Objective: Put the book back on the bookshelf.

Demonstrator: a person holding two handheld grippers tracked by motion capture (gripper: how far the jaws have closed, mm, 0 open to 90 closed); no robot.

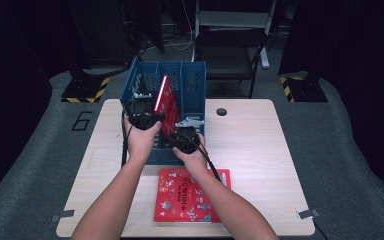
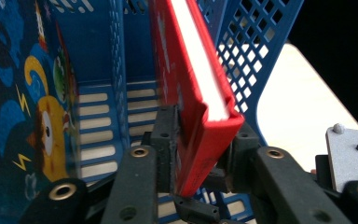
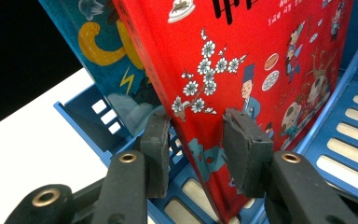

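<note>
Left tool [image 2: 200, 140] clenched on the lower corner of the red book [image 2: 186, 79], which stands tilted in the blue rack [image 1: 192, 95] on the surface [image 1: 260, 150]. Right tool [image 3: 198, 144] jaws straddle the same book's lower edge; contact unclear, cannot tell its state. Second red book [image 1: 180, 200] flat near the front edge; a blue book [image 2: 14, 107] stands in the adjacent slot.

Recording lab: dark curtains, hazard-taped stand bases [image 1: 85, 92], numbered floor
</note>
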